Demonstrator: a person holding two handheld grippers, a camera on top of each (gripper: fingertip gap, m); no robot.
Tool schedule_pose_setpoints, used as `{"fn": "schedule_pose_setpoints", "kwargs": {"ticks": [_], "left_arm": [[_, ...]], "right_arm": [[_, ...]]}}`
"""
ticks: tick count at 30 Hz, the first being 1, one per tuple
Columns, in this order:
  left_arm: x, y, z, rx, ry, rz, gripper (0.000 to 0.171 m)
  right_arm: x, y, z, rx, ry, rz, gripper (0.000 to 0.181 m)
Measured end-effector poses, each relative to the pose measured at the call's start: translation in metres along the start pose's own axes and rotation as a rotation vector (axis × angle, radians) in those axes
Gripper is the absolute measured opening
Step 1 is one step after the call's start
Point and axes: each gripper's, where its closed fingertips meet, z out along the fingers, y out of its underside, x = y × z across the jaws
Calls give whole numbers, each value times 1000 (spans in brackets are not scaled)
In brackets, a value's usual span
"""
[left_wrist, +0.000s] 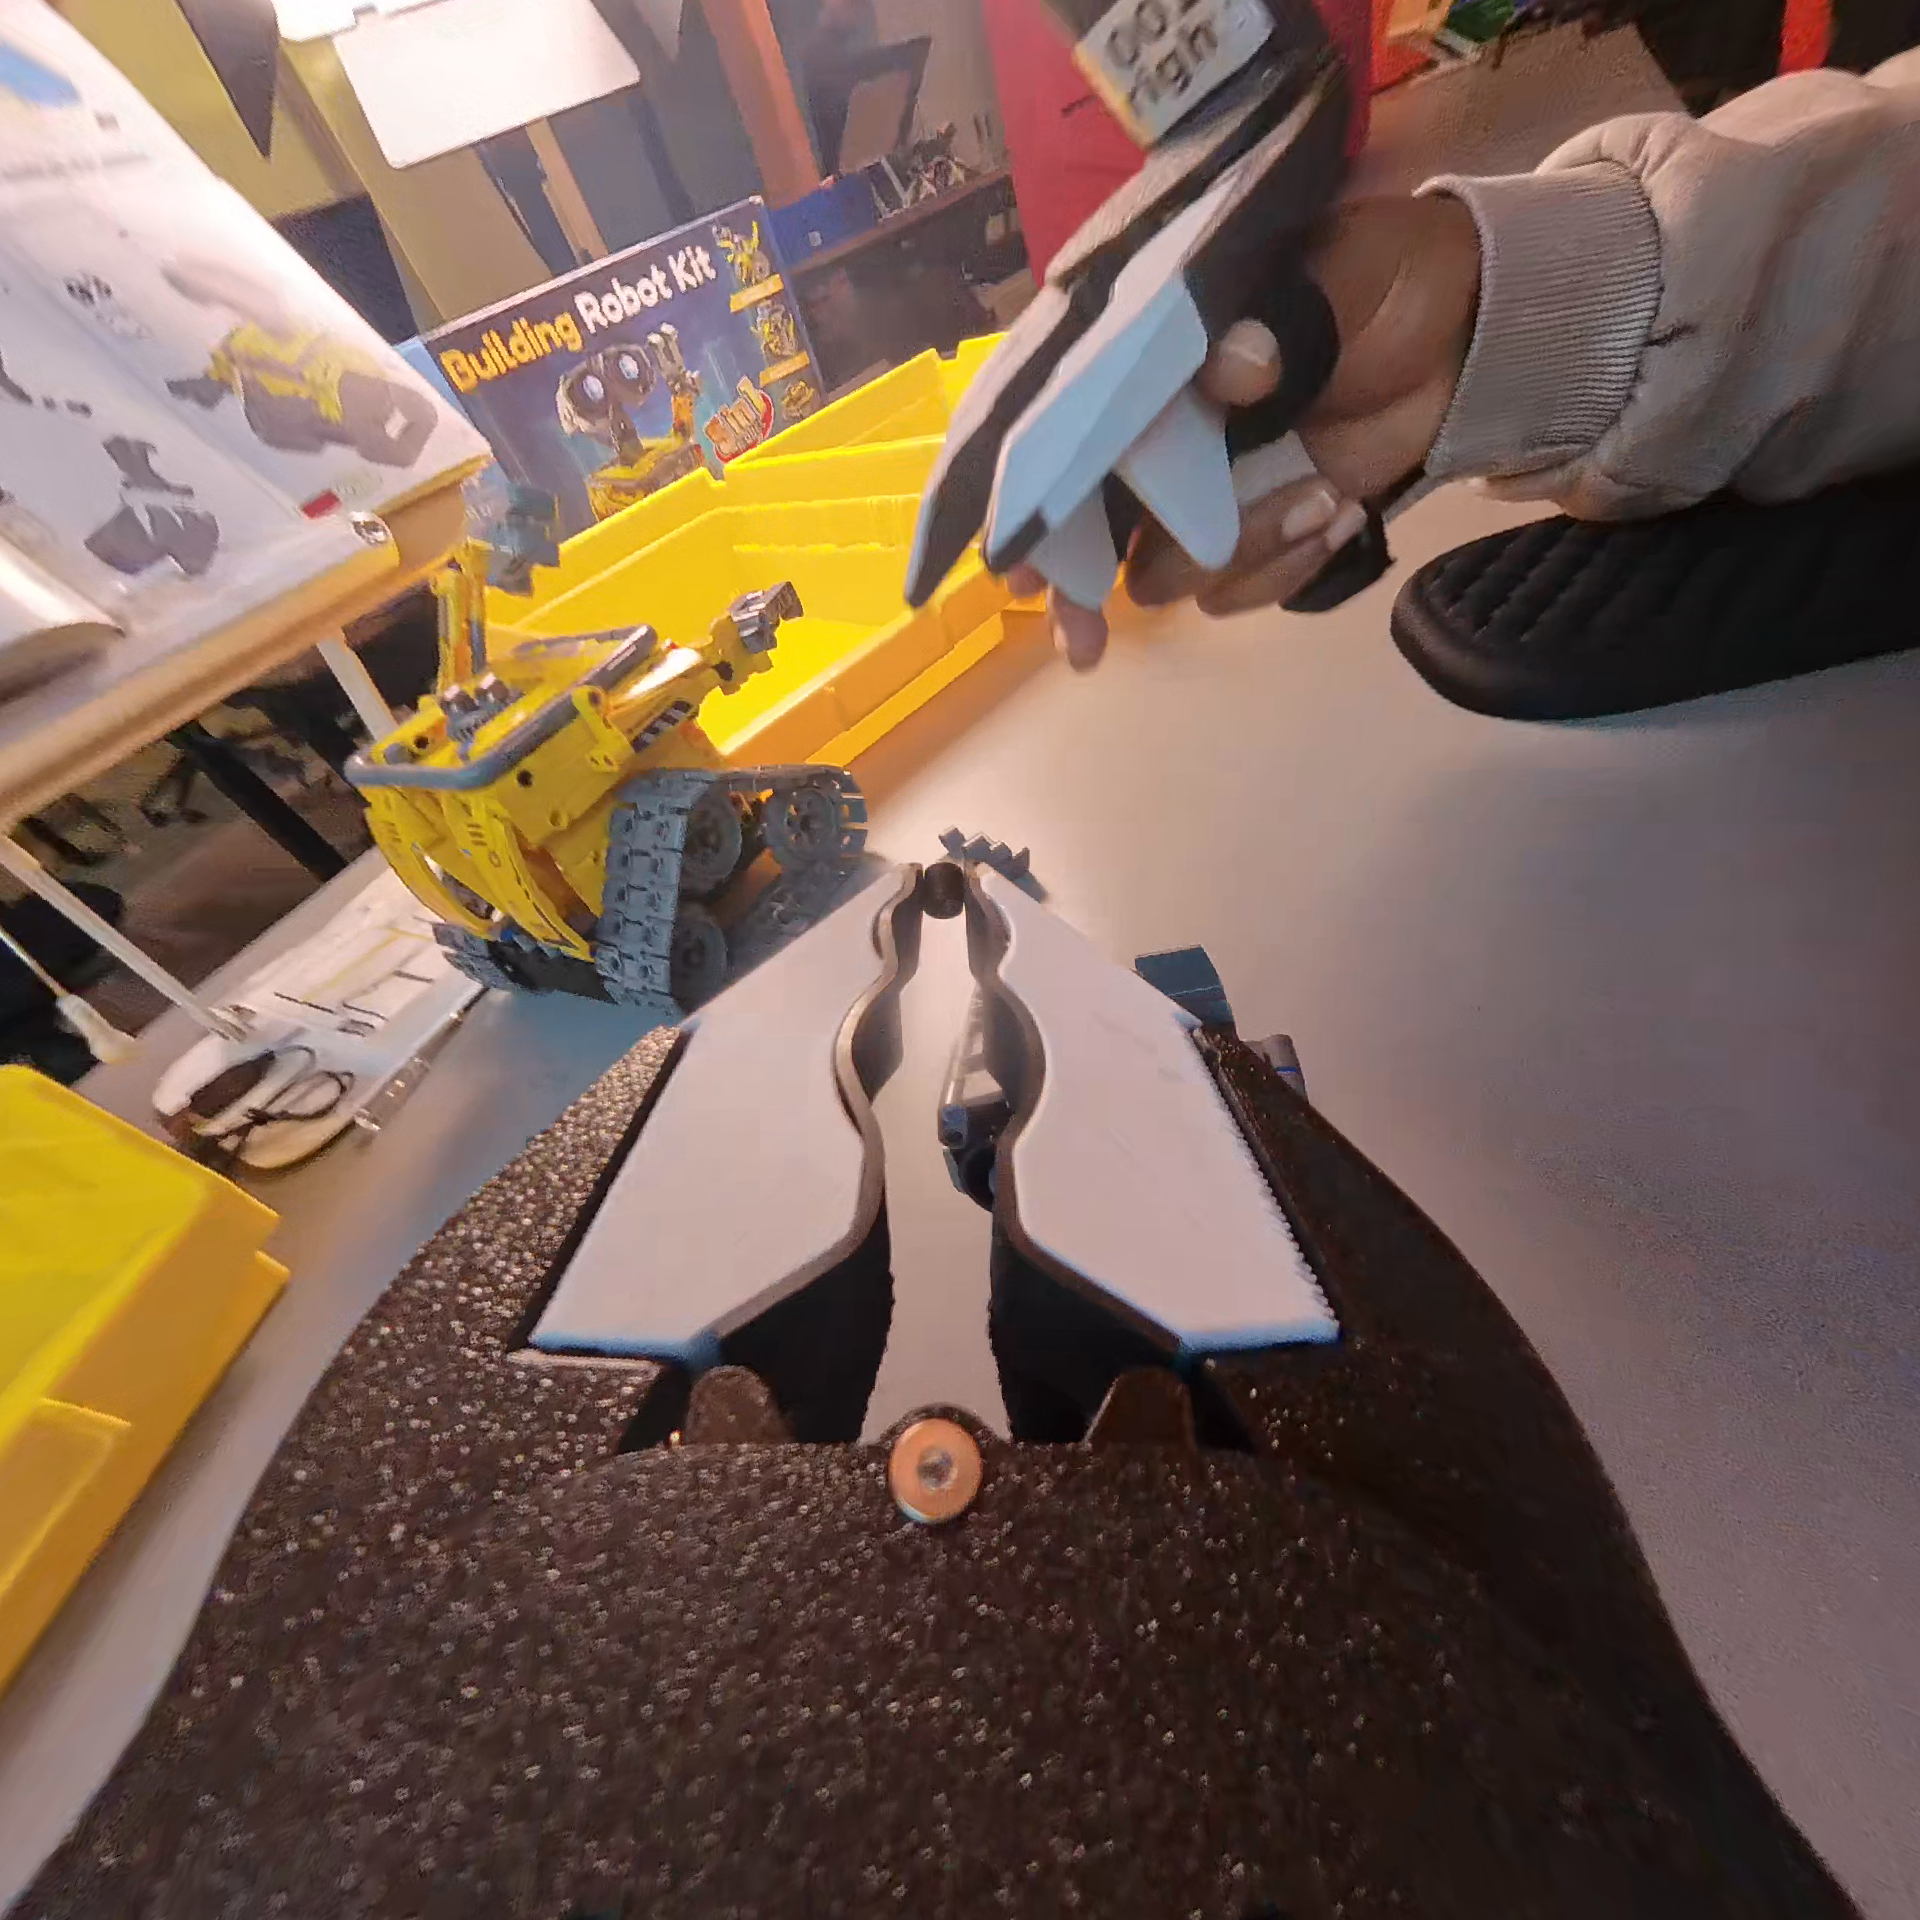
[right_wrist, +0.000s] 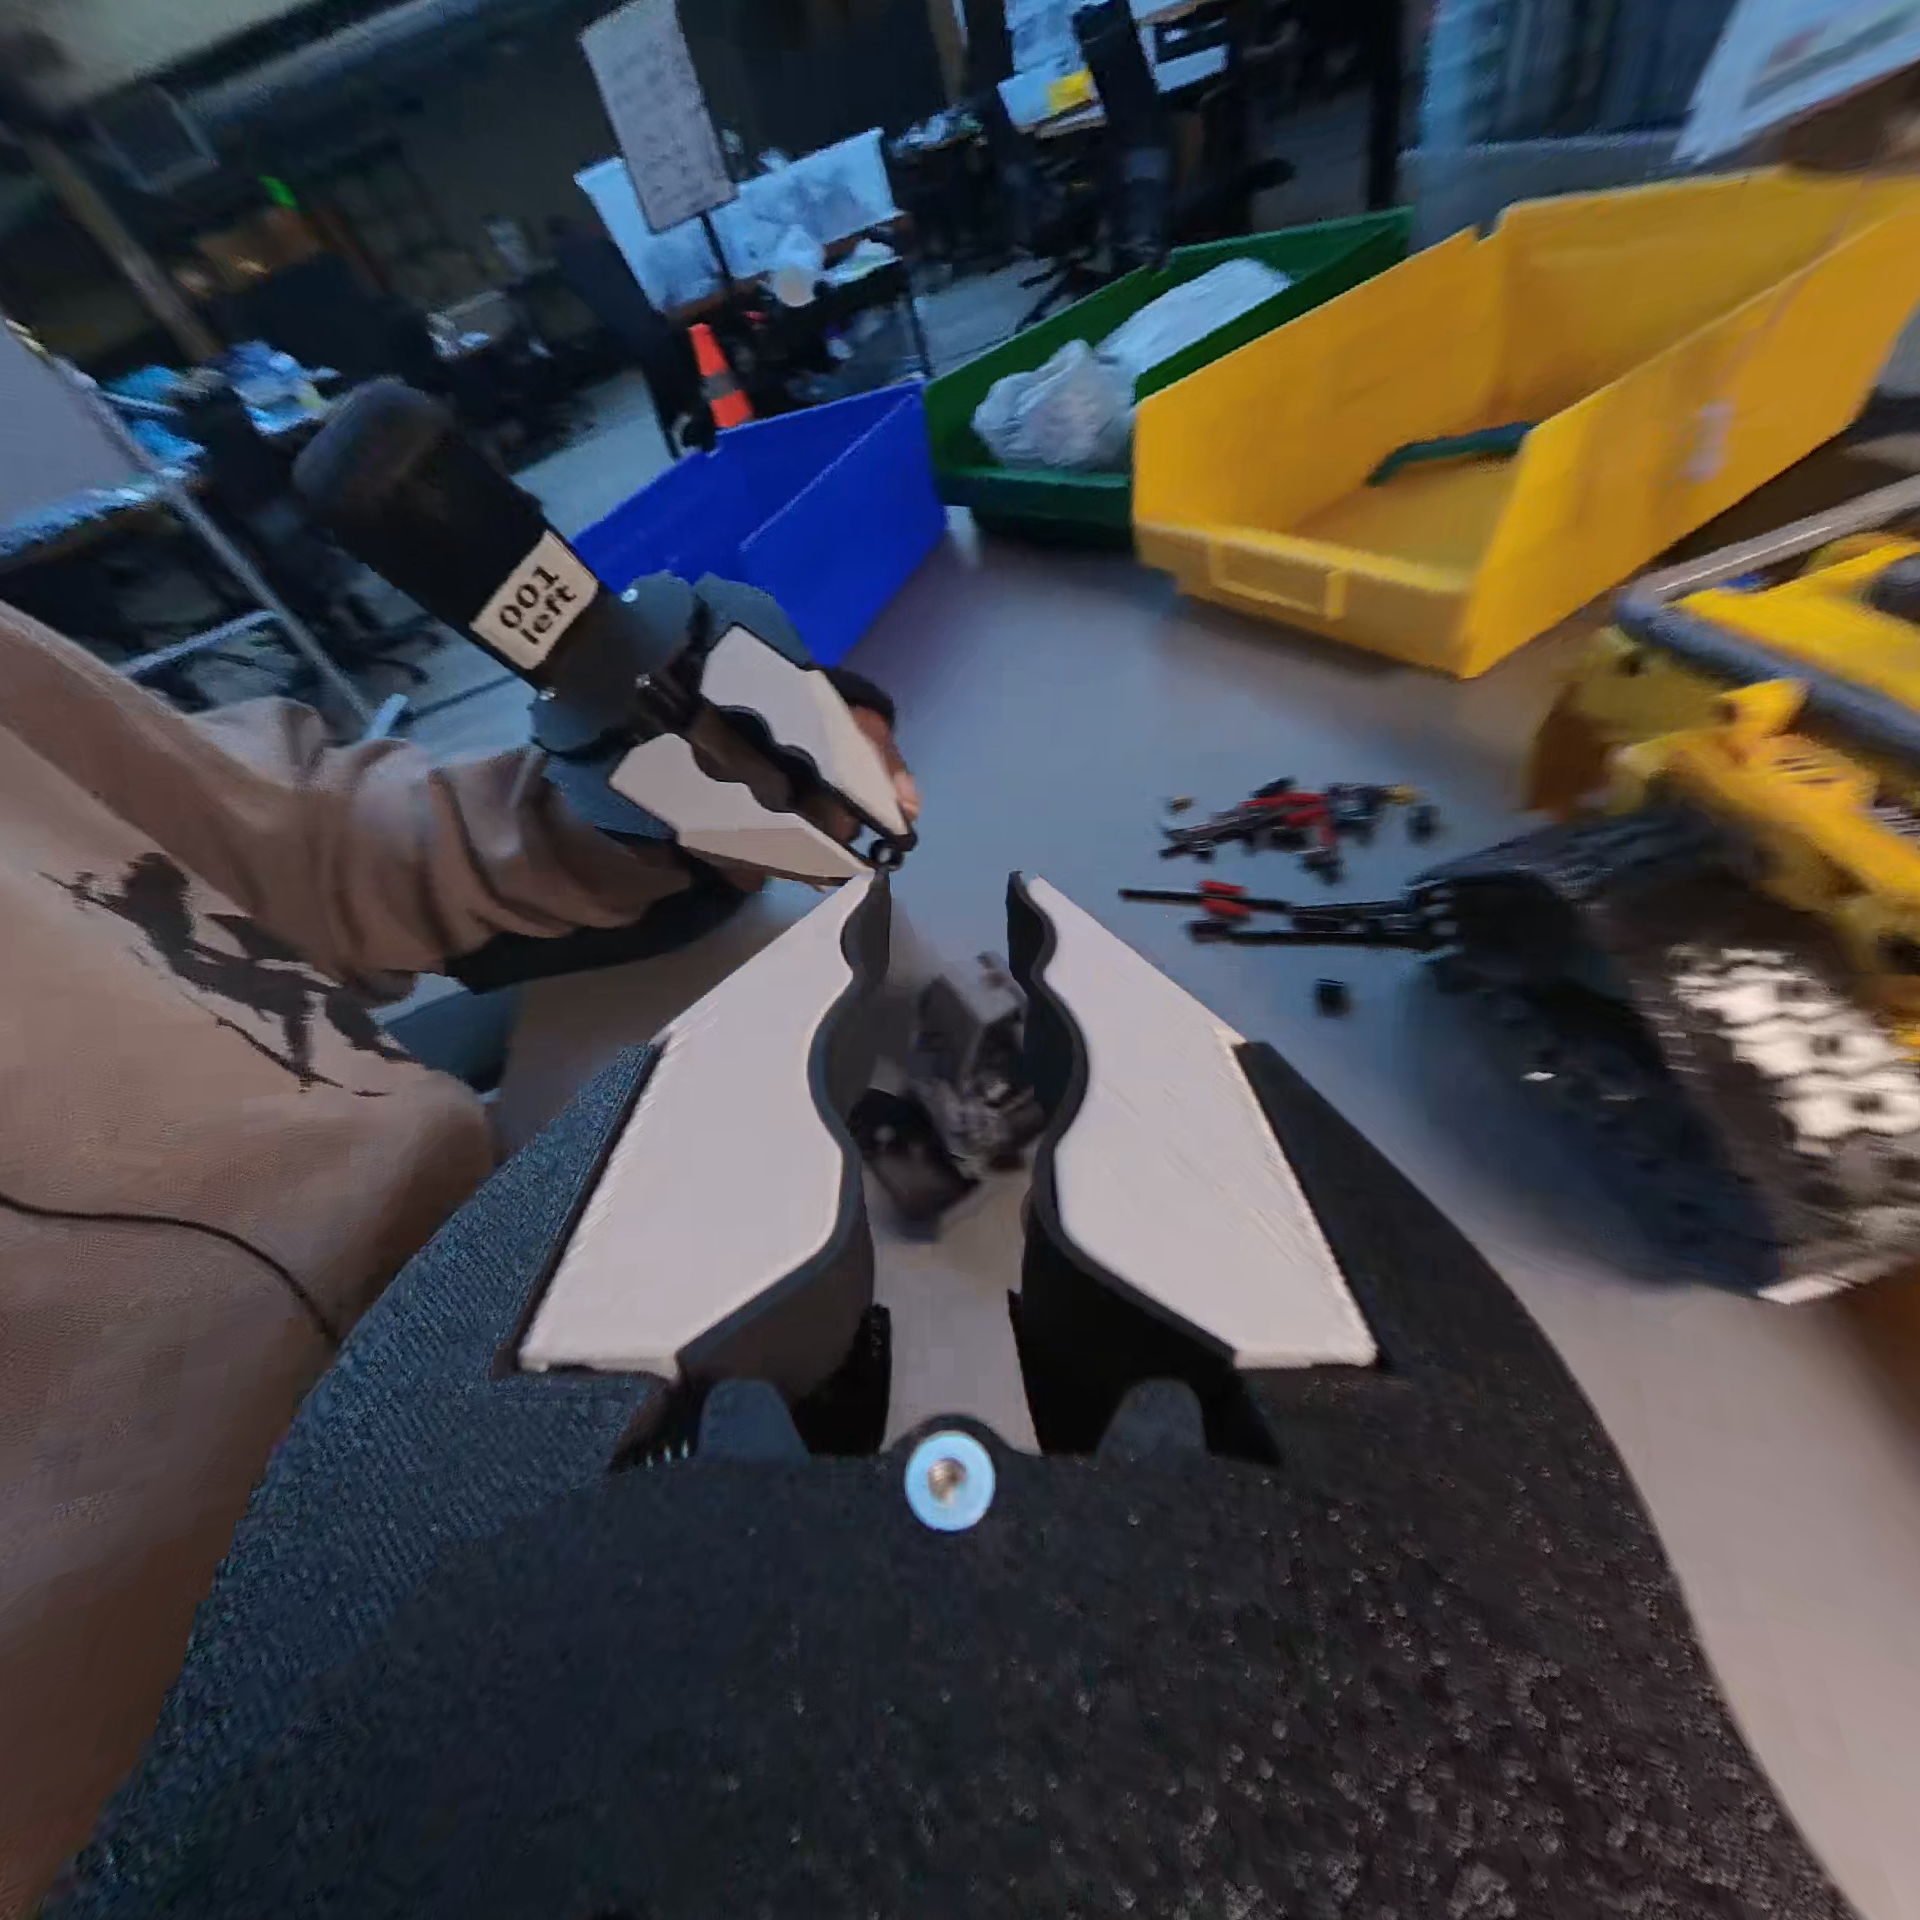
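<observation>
My left gripper (left_wrist: 943, 891) lies low along the grey table (left_wrist: 1455, 1039), pointing toward twelve o'clock. Its jaws are nearly together and pinch a small black ring piece (left_wrist: 943, 889) at the very tips. Seen from my right wrist camera, that same gripper (right_wrist: 883, 847) comes in from ten o'clock, my sleeve (right_wrist: 312, 831) behind it, with the little ring (right_wrist: 886, 854) caught at its tips.

My right gripper (right_wrist: 945, 888) hangs above the table, tilted downward, jaws parted with a clear gap and nothing between the tips. Lower down, showing through the gap, a dark grey brick assembly (right_wrist: 961, 1081) sits on the table (blurred, so I cannot tell whether the fingers touch it). In the left view my right hand (left_wrist: 1351, 343) holds that gripper (left_wrist: 997, 561) at one o'clock, raised off the table, fingers pointing down toward seven o'clock.

The yellow tracked robot model (left_wrist: 582, 821) stands at ten o'clock of my left gripper, near its tips but apart. In the right view it (right_wrist: 1766, 883) fills three o'clock, blurred. Loose black and red pieces (right_wrist: 1288, 821) lie scattered at one o'clock of my right gripper. Beyond them, at one to two o'clock, is a yellow bin (right_wrist: 1455, 582), then a green bin (right_wrist: 1039, 488) and a blue bin (right_wrist: 790, 520) toward twelve and eleven. A kit box (left_wrist: 623, 364) stands behind the model, and an open instruction booklet (left_wrist: 156, 364) sits at ten o'clock.
</observation>
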Motion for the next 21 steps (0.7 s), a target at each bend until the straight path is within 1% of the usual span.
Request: {"fn": "schedule_pose_setpoints", "kwargs": {"ticks": [3, 6, 9, 12, 16, 21], "left_arm": [[6, -8, -1, 21, -29, 109, 6], [9, -14, -3, 41, -52, 171, 6], [8, -12, -3, 27, -62, 192, 6], [9, -13, -3, 31, -58, 202, 6], [12, -10, -2, 21, -47, 208, 7], [13, -17, -4, 62, -17, 147, 5]], "right_arm": [[-22, 11, 32, -2, -127, 145, 22], [-30, 19, 47, -27, -203, 258, 22], [-30, 20, 50, -11, -227, 305, 18], [-31, 18, 50, 28, -265, 373, 8], [-30, 21, 49, 39, -291, 406, 7], [-32, 19, 45, 57, -348, 461, 7]]}}
